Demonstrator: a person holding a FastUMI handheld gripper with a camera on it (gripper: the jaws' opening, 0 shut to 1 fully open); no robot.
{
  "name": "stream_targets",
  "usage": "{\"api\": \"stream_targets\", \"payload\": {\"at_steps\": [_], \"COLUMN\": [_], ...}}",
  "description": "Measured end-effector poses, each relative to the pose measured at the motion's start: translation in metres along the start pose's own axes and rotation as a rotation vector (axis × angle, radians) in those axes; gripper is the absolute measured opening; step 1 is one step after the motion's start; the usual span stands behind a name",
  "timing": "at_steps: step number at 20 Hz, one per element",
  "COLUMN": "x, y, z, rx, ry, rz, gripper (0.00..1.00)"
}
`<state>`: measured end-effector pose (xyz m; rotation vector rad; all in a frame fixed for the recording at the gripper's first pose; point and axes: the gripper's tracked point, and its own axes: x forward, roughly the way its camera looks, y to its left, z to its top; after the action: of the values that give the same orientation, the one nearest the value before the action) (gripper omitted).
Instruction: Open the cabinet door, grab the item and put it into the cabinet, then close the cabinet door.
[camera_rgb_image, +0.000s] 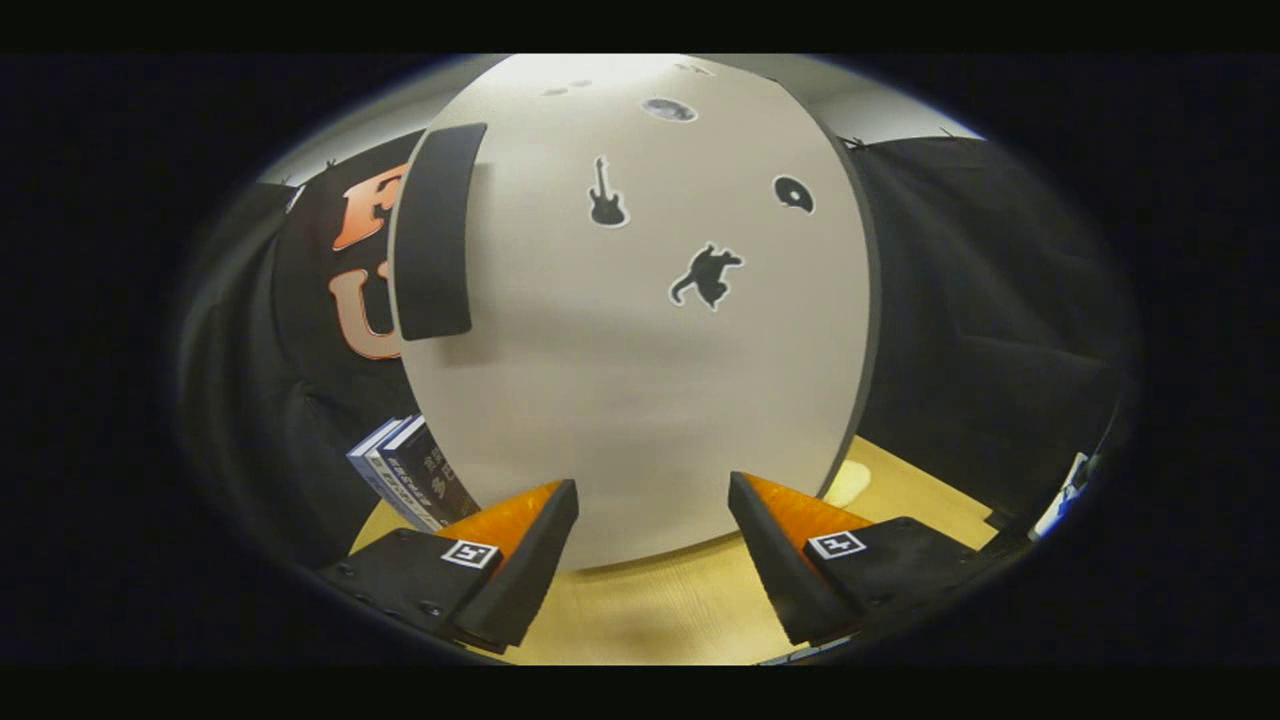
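Ahead of claw (653, 520): cabinet door (640, 330) shut, handle (436, 232) on its left edge. Claw open, empty. Books (412, 472) stood on counter (660, 610), left of cabinet. Best hook handle, pull door outward smoothly.

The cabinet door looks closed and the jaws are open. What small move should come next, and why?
Probably move the gripper up and toward the dark handle on the cabinet door. The door seems shut, its face filling the space just ahead of the open jaws, which hold nothing. The books stand beside the cabinet on the table, so opening likely comes first.
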<state>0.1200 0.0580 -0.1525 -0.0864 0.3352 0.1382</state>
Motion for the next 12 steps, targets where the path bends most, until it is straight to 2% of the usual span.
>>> {"api": "stream_targets", "payload": {"at_steps": [6,12], "x": [-0.096,-0.168], "y": [-0.062,-0.122], "z": [0.059,0.103], "rx": [-0.013,-0.017], "ry": [-0.095,-0.178], "rz": [-0.038,-0.068], "gripper": [0.98,0.97]}}
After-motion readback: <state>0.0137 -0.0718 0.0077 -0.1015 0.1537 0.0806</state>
